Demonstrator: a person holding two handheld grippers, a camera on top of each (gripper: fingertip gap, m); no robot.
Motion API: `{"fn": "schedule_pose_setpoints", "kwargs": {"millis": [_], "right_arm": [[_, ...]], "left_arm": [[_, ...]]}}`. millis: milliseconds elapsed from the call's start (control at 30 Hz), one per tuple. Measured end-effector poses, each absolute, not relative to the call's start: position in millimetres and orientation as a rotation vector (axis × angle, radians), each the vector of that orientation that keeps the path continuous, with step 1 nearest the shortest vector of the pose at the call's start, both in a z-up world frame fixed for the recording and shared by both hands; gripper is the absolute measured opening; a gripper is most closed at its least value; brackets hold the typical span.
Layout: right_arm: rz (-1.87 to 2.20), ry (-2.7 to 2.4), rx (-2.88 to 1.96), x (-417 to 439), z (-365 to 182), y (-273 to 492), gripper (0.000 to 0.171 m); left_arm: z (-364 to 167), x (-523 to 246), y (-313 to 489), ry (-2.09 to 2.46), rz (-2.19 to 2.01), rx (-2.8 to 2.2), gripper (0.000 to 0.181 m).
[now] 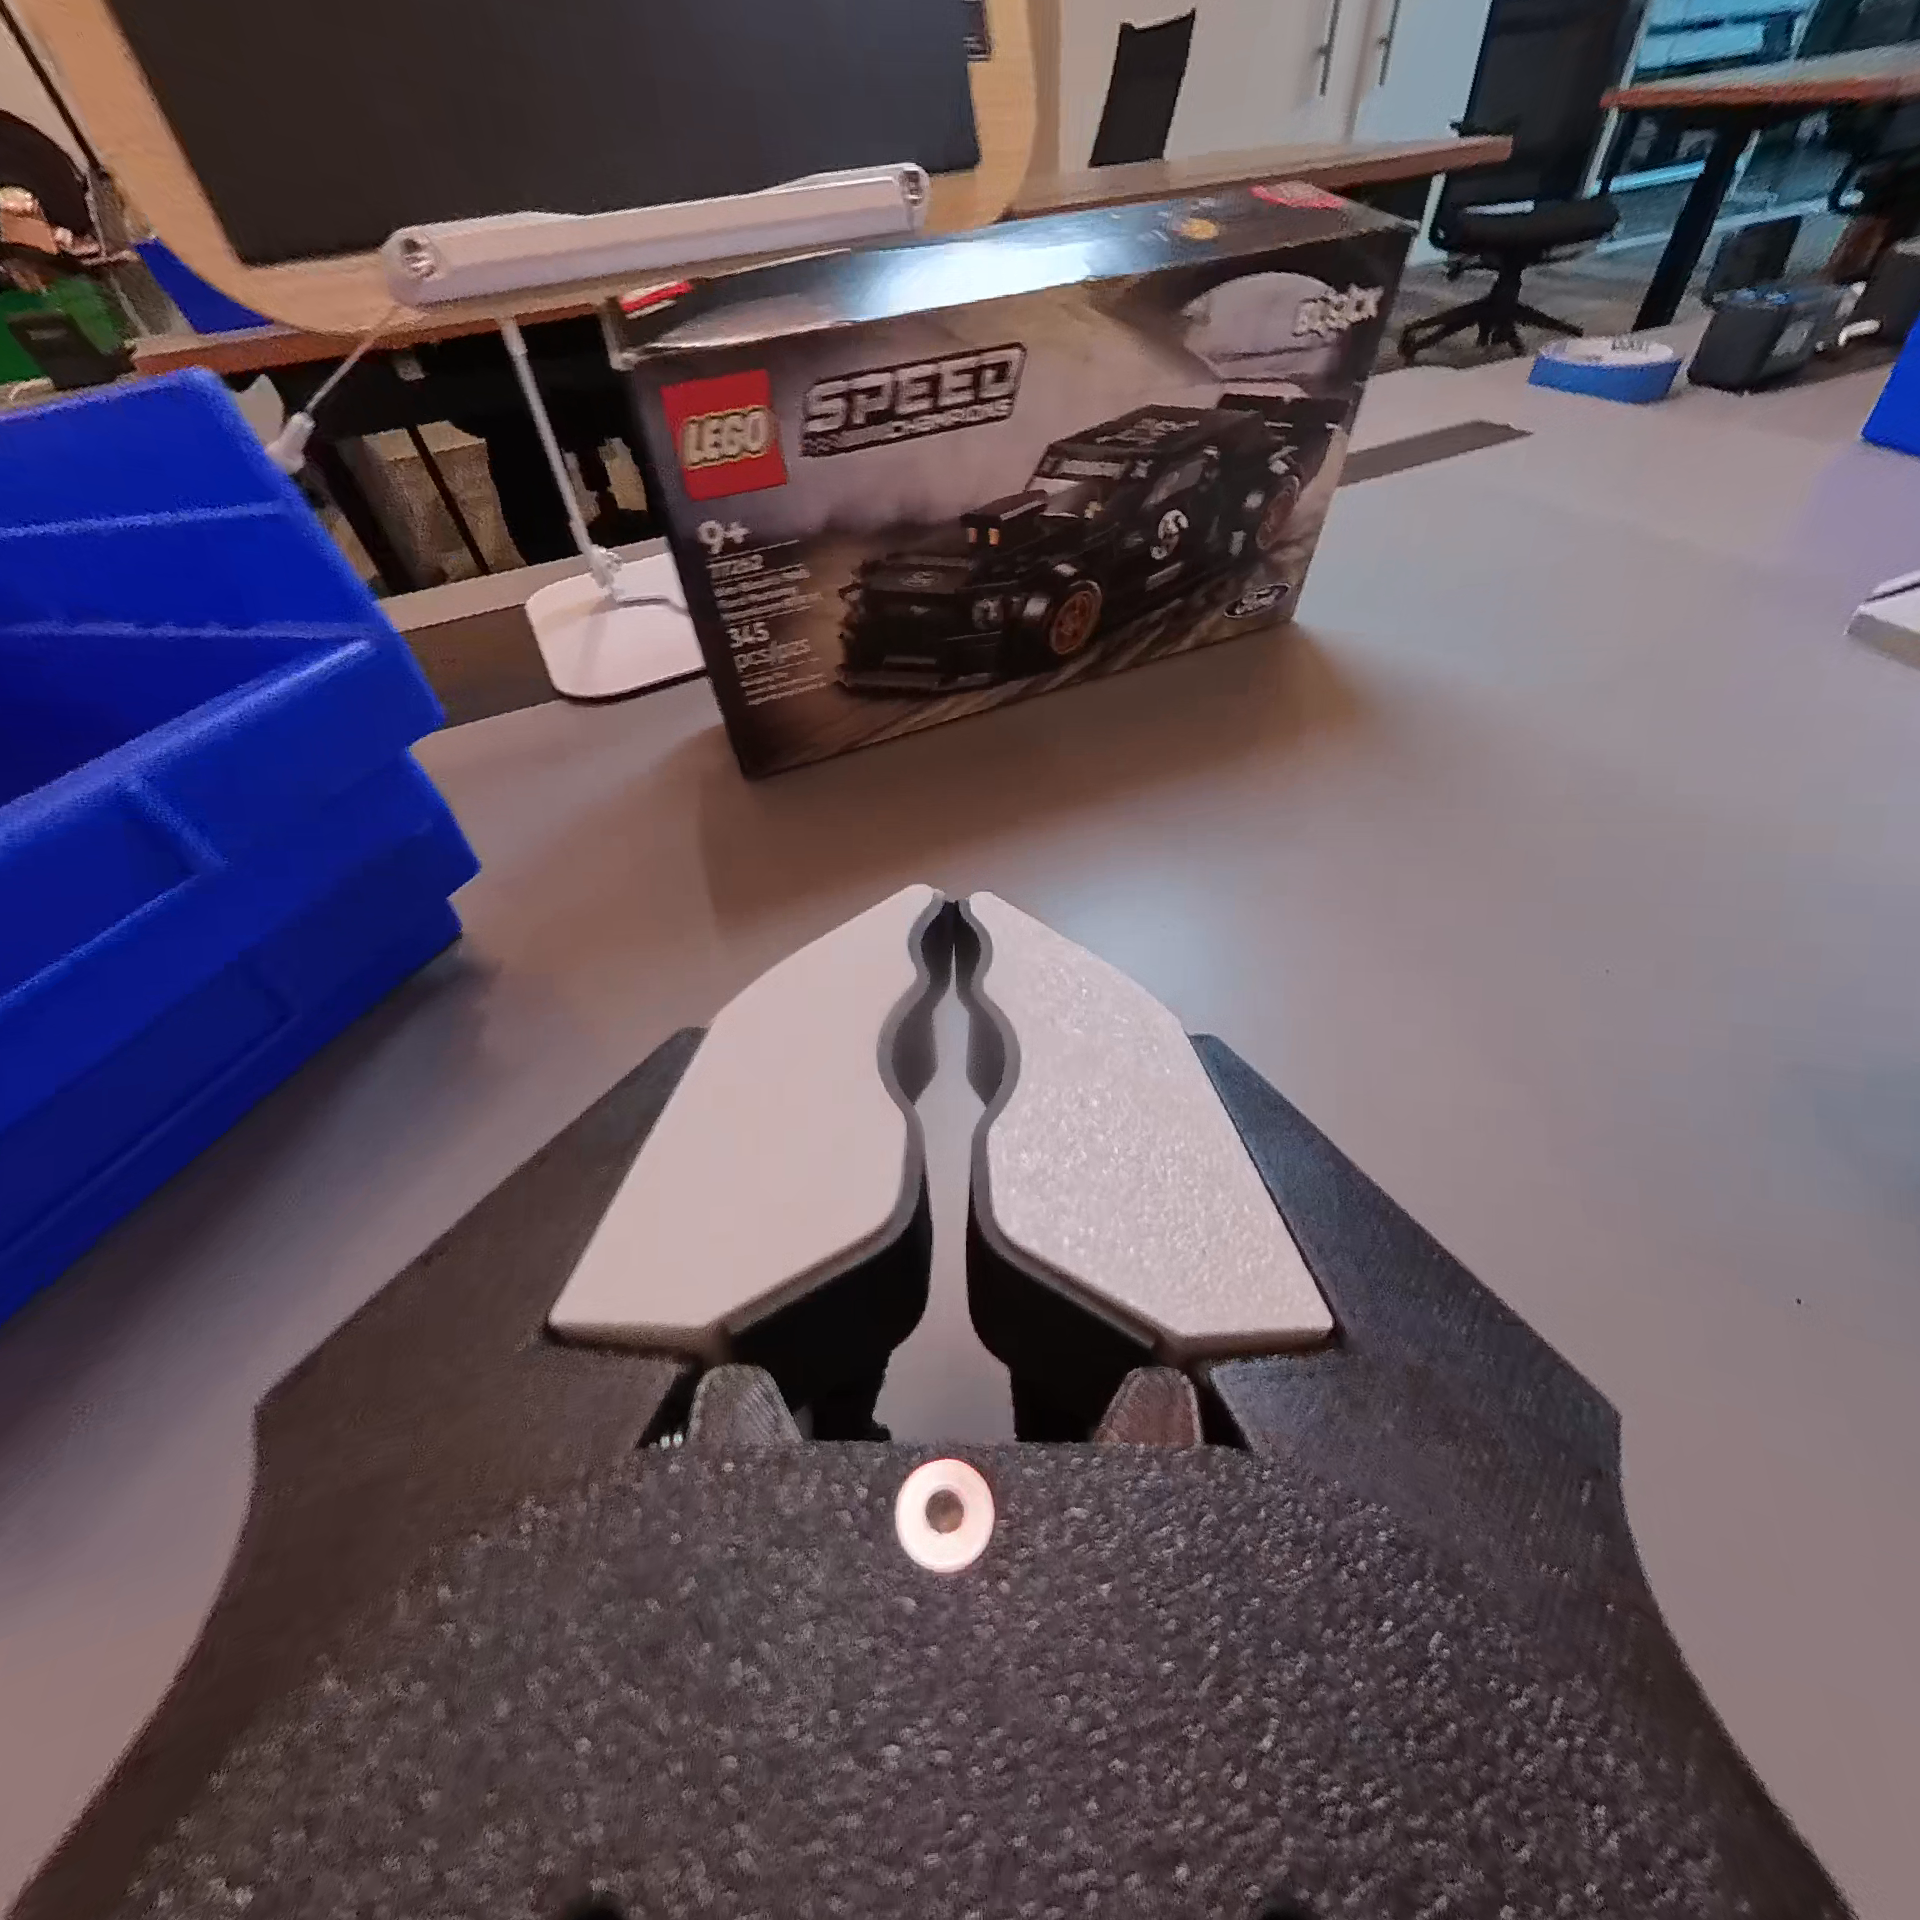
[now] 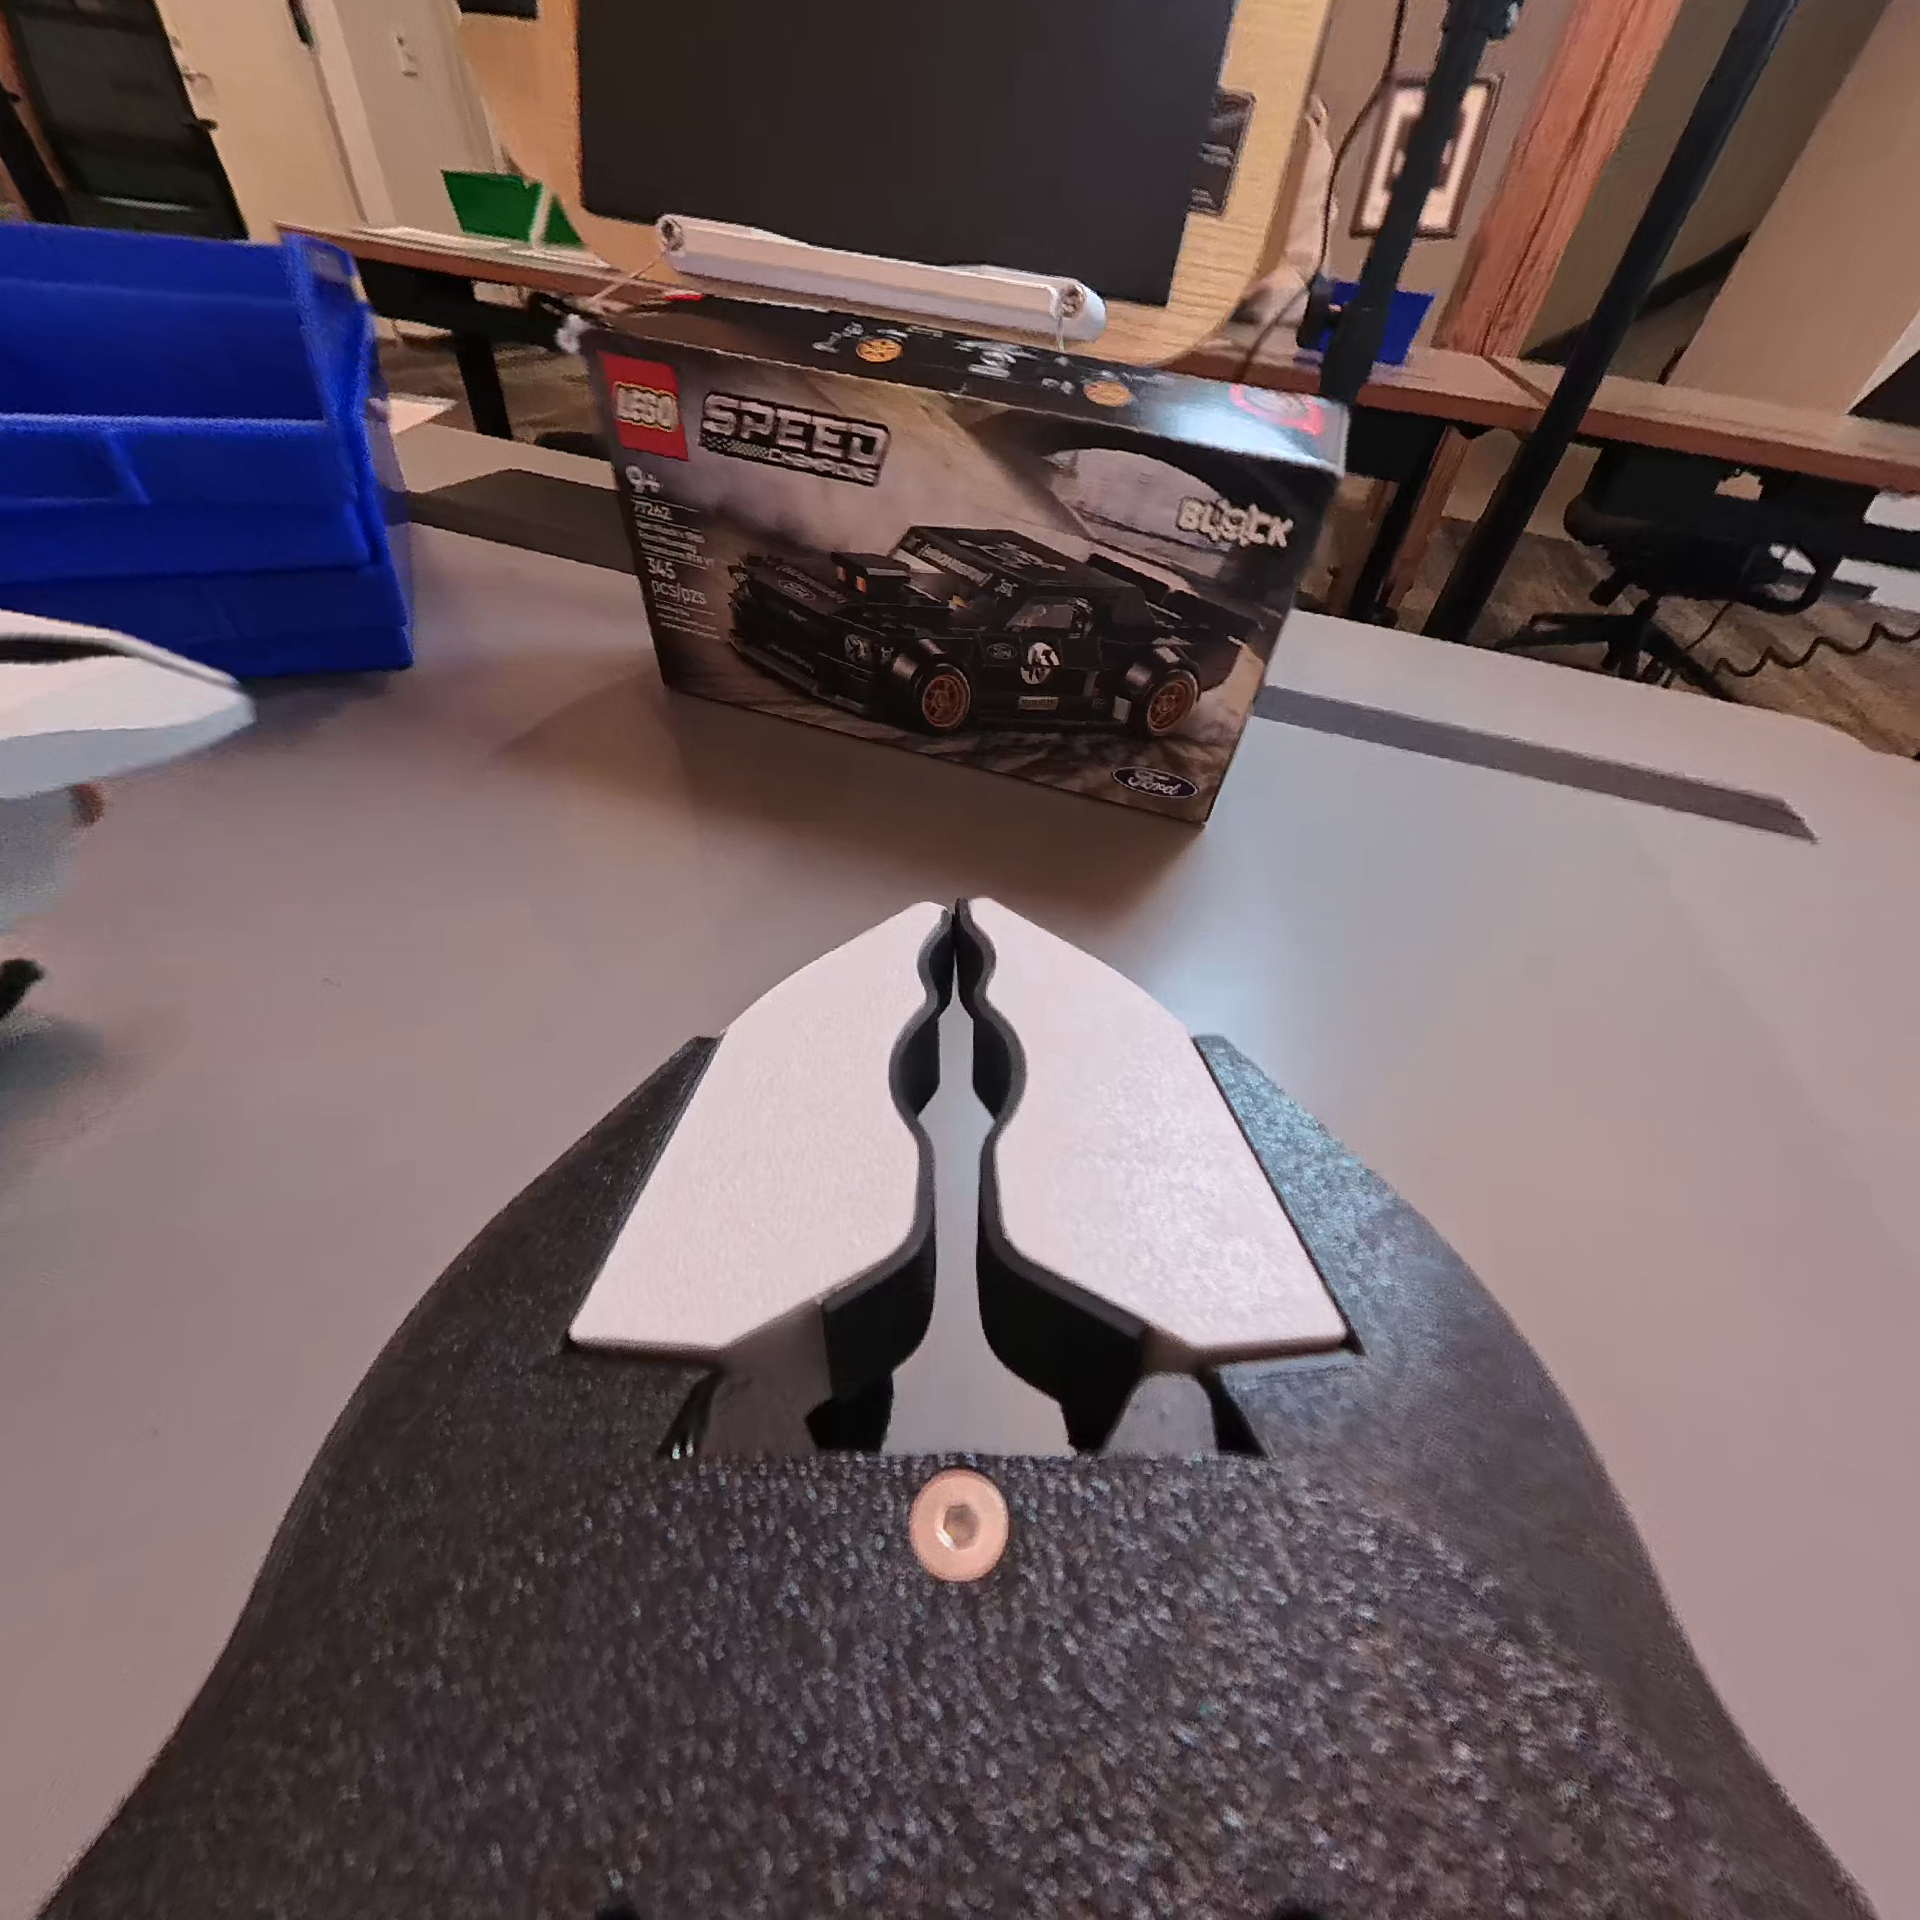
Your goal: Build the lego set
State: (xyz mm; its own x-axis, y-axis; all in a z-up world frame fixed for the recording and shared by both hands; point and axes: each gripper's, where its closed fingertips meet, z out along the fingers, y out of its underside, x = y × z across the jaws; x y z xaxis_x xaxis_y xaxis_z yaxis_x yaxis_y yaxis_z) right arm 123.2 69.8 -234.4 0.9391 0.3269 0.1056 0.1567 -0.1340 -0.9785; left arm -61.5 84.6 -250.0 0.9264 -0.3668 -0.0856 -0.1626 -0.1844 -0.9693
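A black lego box (image 1: 1018,499) with a picture of a black car stands upright on the grey table (image 1: 1507,935), straight ahead of both grippers; it also shows in the right wrist view (image 2: 966,582). My left gripper (image 1: 951,902) is shut and empty, above the table a short way in front of the box. My right gripper (image 2: 956,909) is shut and empty, also short of the box. The left gripper's white finger (image 2: 94,696) shows blurred at the left edge of the right wrist view. No loose bricks are in view.
Stacked blue bins (image 1: 177,790) stand at the left, also in the right wrist view (image 2: 197,447). A white desk lamp (image 1: 623,623) stands behind the box, its bar (image 2: 883,275) over the box top. A roll of blue tape (image 1: 1605,364) lies far right. Desks and office chairs stand beyond. Across from one pair of fingers to the other is roughly 20 cm.
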Motion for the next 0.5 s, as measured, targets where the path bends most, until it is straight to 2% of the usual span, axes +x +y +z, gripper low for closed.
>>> {"fn": "schedule_pose_setpoints", "kwargs": {"millis": [333,500], "right_arm": [[0.515,-0.826,-1.426,-8,-162,-52,0.0],[0.509,-0.938,-1.506,-38,-180,-68,0.0]], "left_arm": [[-259,-10,106,0.637,0.056,-1.782,0.0],[-271,-6,114,0.712,0.223,-1.771,0.0]]}}
